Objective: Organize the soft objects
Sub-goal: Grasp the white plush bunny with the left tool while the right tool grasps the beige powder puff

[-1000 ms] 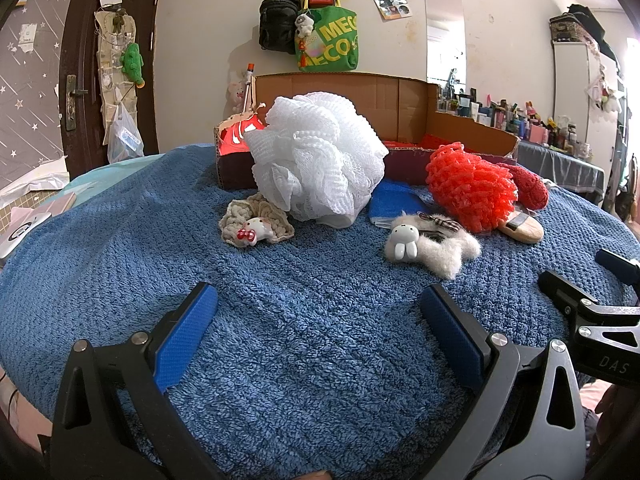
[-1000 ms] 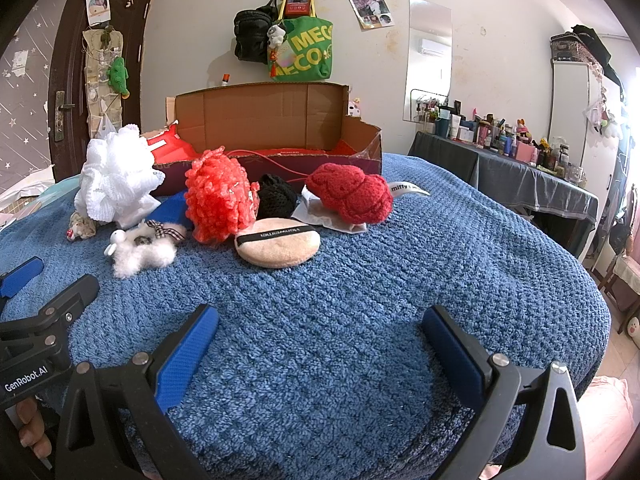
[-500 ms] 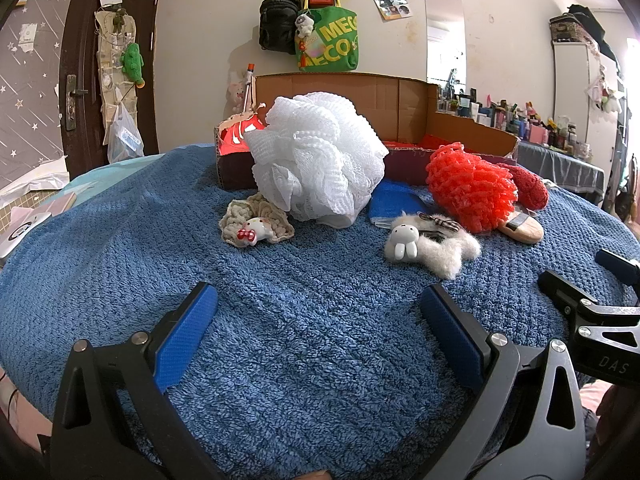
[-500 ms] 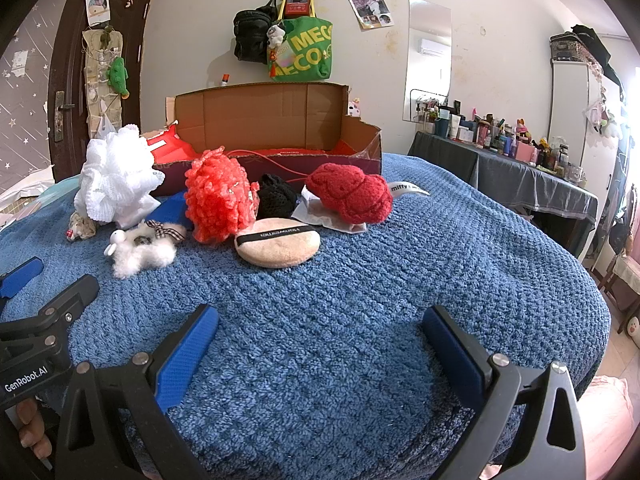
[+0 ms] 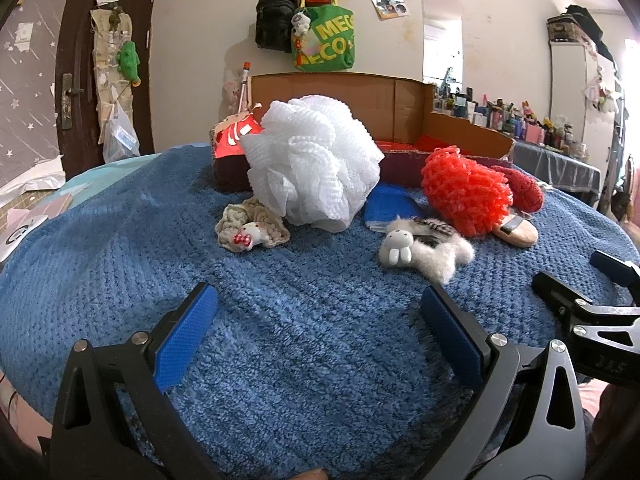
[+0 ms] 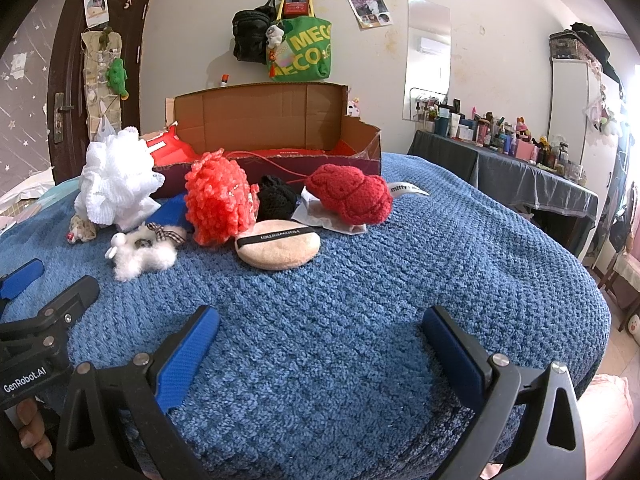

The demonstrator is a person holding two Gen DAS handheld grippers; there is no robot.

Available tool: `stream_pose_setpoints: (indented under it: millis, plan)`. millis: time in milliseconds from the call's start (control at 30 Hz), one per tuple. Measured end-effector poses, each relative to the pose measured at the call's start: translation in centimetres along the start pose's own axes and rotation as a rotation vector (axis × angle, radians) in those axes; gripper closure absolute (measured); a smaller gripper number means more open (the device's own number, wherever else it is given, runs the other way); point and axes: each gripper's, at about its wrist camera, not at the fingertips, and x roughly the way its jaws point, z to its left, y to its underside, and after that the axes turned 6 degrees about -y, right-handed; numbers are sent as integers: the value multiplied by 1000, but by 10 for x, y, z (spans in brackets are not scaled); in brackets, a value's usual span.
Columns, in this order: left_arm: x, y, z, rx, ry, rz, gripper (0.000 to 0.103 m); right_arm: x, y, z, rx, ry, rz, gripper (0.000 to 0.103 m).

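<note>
Lying beyond left claw (image 5: pixel 318 312): white loofah (image 5: pixel 312 164)

blanket (image 5: pixel 120 240): nubby blue terry cloth | box (image 6: pixel 260 116): matt cardboard | puff (image 5: pixel 312 164): white mesh netting | claw pads (image 6: pixel 188 356): ribbed blue rubbery

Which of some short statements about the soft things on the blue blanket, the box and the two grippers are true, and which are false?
1. Both grippers hold nothing, jaws apart. True: left gripper and right gripper are open.
2. The white mesh puff lies inside the cardboard box. False: it sits on the blanket in front of the box.
3. The powder puff has a black band. True.
4. The white fluffy bunny is held by the left gripper. False: it lies free on the blanket.
</note>
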Motion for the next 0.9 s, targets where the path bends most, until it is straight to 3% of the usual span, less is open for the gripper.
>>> stream_pose_setpoints:
  millis: [433, 900]
  plan:
    - [-4, -22, -1, -1, 14, -25, 0, 0, -20, -1, 6, -27, -12, 0]
    - [15, -39, 16, 13, 7, 60, 0, 19, -39, -3, 19, -37, 35, 0]
